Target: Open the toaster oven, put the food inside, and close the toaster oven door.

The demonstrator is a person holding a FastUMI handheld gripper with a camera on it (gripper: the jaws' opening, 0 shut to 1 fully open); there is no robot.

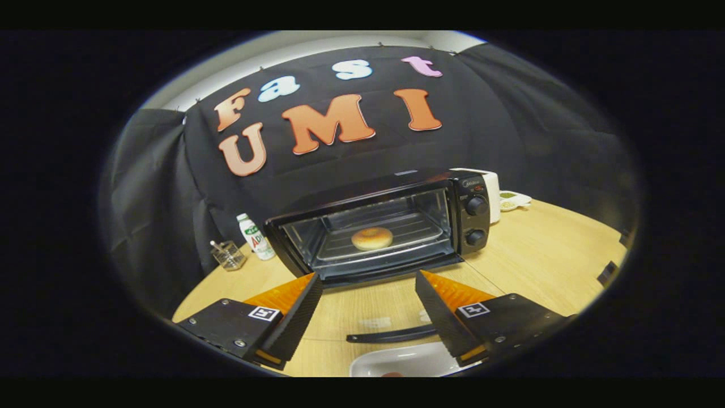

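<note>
The black toaster oven (391, 224) stands on the wooden table (544, 255), just beyond my fingers. Its glass door (368, 309) hangs down open toward me, and the door's black handle (391, 334) lies between and below my fingers. A round golden bagel (372, 238) rests on the wire rack inside the oven. My gripper (368, 280) is open, with nothing between its fingers, and the tips stop short of the oven's mouth. A white plate (405, 362) sits on the table below the handle, close under the gripper.
To the left of the oven stand a small white bottle (255, 235) and a glass jar (228, 255). A white appliance (493, 192) and a small white dish (514, 200) sit behind its right side. Bare tabletop stretches to the right.
</note>
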